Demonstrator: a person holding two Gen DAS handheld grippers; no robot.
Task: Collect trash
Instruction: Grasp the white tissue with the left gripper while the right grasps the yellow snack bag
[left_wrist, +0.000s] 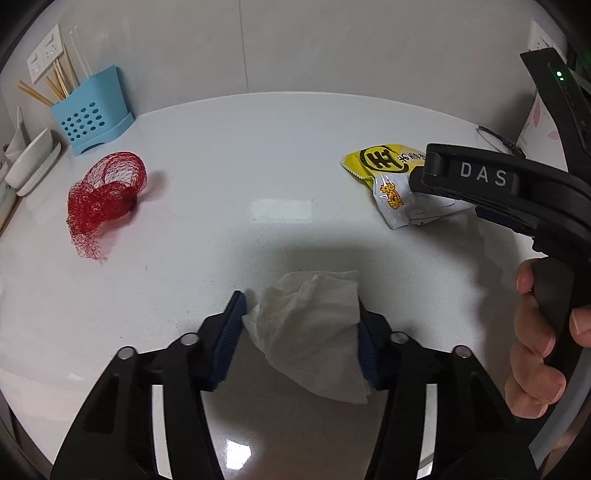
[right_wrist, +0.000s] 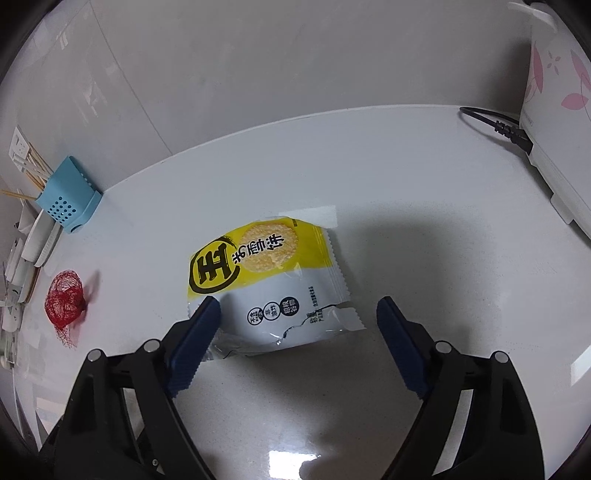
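Left gripper clamps a crumpled white tissue; right gripper hangs spread over a snack wrapper.

Blue pads touch the tissue on both sides, just above the white counter. "DAS" is printed on the right gripper's black body. The torn yellow-and-white wrapper lies flat on the counter, bearing a circled 王, more Chinese characters and a pictured round cracker. Well to the left lies a red mesh net, near a blue utensil holder.

Left gripper closed on something, right gripper spread wide
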